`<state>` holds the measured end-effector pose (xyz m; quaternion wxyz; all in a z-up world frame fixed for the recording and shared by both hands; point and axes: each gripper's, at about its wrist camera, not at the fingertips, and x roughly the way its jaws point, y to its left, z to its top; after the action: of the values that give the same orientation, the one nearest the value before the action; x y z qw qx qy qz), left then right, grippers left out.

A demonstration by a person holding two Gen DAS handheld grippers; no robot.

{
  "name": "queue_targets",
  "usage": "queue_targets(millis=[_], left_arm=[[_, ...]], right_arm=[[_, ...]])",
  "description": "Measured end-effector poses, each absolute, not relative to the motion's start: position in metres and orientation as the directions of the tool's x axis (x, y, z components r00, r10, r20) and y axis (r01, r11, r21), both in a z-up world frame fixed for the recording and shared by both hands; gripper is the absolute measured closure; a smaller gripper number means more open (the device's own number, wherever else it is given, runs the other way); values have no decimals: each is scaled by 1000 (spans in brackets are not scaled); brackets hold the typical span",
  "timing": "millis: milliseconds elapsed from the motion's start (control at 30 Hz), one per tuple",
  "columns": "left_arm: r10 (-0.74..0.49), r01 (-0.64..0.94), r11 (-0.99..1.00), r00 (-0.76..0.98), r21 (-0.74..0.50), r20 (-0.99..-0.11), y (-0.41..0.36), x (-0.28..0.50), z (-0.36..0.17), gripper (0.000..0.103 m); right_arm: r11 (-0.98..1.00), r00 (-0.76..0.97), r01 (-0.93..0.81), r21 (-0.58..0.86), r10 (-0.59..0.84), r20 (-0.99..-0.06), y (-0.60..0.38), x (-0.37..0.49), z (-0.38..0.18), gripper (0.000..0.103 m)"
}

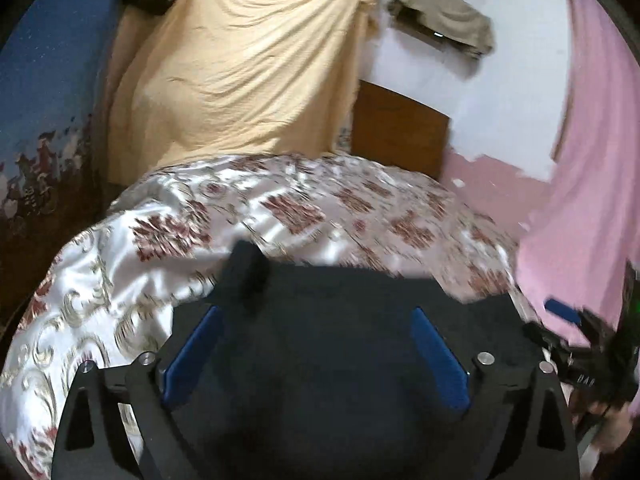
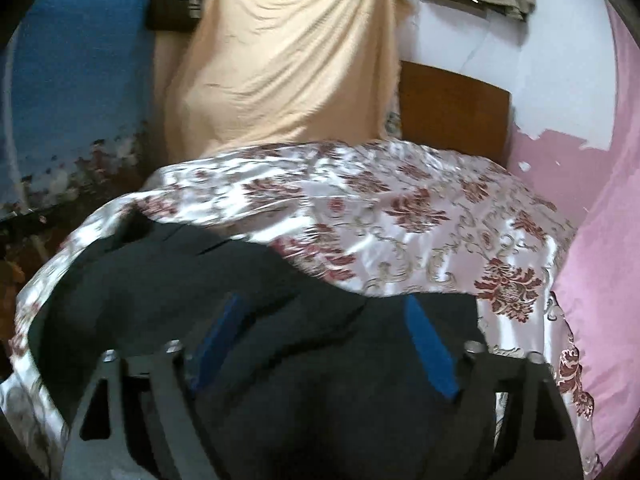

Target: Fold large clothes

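Both jaws apart over black garment [image 1: 340, 320] — right gripper [image 1: 568, 320] at three o'clock, left view only; fold edges blurred.

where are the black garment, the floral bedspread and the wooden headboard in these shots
black garment [image 2: 132, 280], right wrist view, on its upper left part
floral bedspread [image 2: 420, 208], right wrist view, on a bare patterned stretch
wooden headboard [image 1: 400, 128], left wrist view, on its panel's middle

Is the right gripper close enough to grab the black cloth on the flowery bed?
Probably yes. The right gripper stands open right over the black garment lying on the floral satin bedspread, and nothing sits between them. It would likely only need to dip and close.
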<state>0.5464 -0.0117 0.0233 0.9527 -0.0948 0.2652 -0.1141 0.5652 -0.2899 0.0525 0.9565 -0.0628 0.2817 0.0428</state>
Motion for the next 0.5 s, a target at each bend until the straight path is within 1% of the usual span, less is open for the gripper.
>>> queue_targets(millis=[67, 167, 233, 300, 333, 367, 400, 500], left_arm=[[-286, 211, 956, 827, -205, -484, -23, 526, 9, 5], [-258, 239, 966, 829, -103, -496, -46, 503, -14, 5], [-226, 254, 967, 833, -13, -505, -63, 496, -29, 5], [-153, 231, 968, 851, 97, -503, -79, 501, -37, 4], [-124, 216, 967, 860, 132, -495, -82, 505, -36, 2], [-97, 197, 967, 870, 160, -483, -85, 511, -33, 1], [-61, 167, 968, 878, 185, -474, -87, 521, -28, 0], [38, 89, 971, 855, 220, -517, -82, 565, -17, 0]], right_arm=[[985, 834, -145, -90, 73, -547, -286, 543, 45, 18], [986, 828, -147, -75, 81, -555, -283, 512, 22, 16], [990, 830, -114, -78, 52, -555, -286, 496, -1, 10], [992, 832, -64, -108, -7, -555, -291, 493, -21, 10], [993, 837, -51, -107, -15, -548, -297, 494, -28, 10], [993, 842, -41, -111, -25, -538, -301, 497, -30, 10], [989, 851, -14, -145, -65, -521, -306, 503, -30, 10], [978, 852, 22, -207, -127, -508, -317, 532, -22, 10]])
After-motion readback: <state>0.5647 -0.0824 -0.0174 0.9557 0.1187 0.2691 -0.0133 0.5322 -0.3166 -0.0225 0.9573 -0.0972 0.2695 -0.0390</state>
